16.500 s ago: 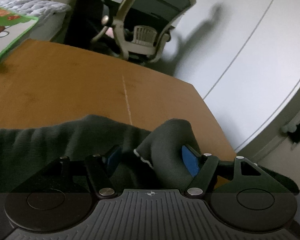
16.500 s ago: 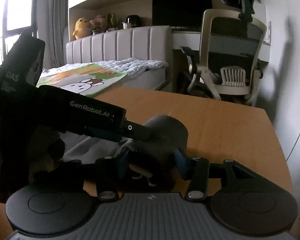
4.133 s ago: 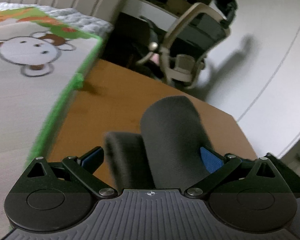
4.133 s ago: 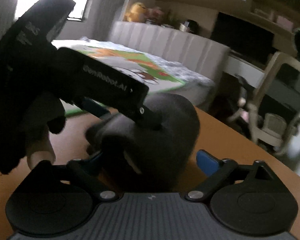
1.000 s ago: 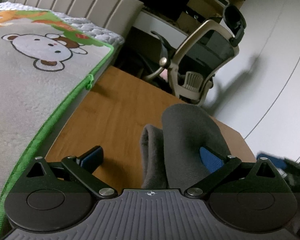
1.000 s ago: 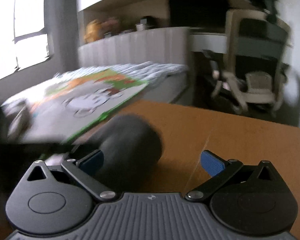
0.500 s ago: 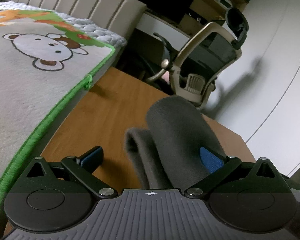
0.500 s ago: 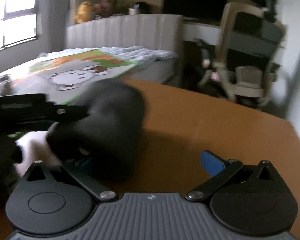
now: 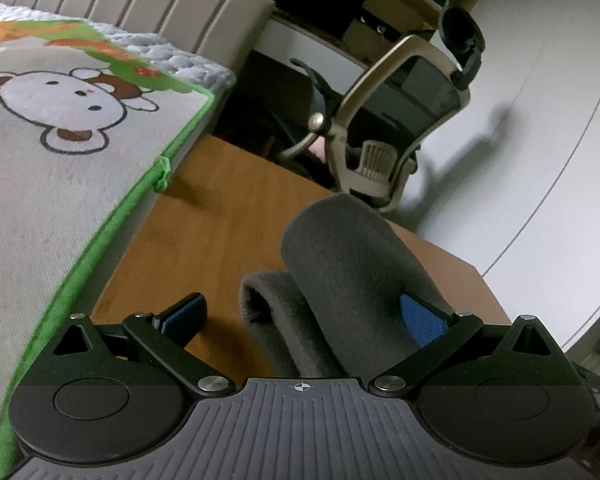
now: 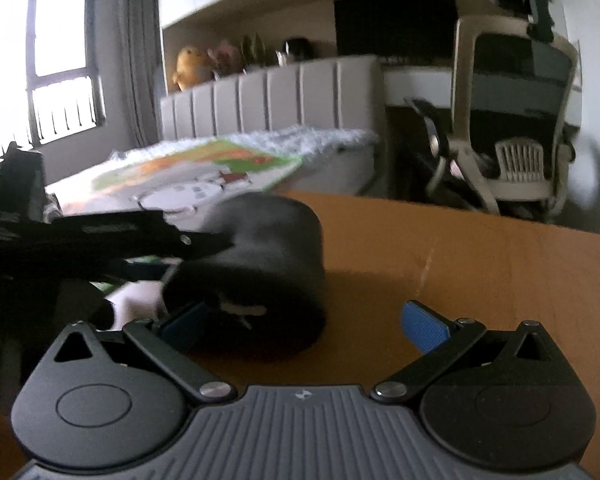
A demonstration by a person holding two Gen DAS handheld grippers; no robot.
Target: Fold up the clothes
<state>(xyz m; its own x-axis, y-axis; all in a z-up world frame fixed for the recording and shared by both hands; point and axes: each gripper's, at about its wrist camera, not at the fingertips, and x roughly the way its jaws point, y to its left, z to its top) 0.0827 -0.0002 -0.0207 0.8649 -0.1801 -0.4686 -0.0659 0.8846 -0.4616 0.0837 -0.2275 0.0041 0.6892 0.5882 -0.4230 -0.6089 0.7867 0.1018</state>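
Leftmost, cartoon-bear bed mat; then left claw, fingers spread, rolled dark grey garment resting against its right pad above the wooden counter; right claw, fingers spread, same roll beside its left pad; office chair beyond.

you're working at a wooden table set against a bed with a padded, ribbed headboard. a bear-print blanket with a green border lies over a white quilt. behind the table stands a mesh-backed office chair at a white desk. a dark screen sits above it. your window glows at the left, beside a curtain. a plush toy sits on the ledge. the wall is pale.
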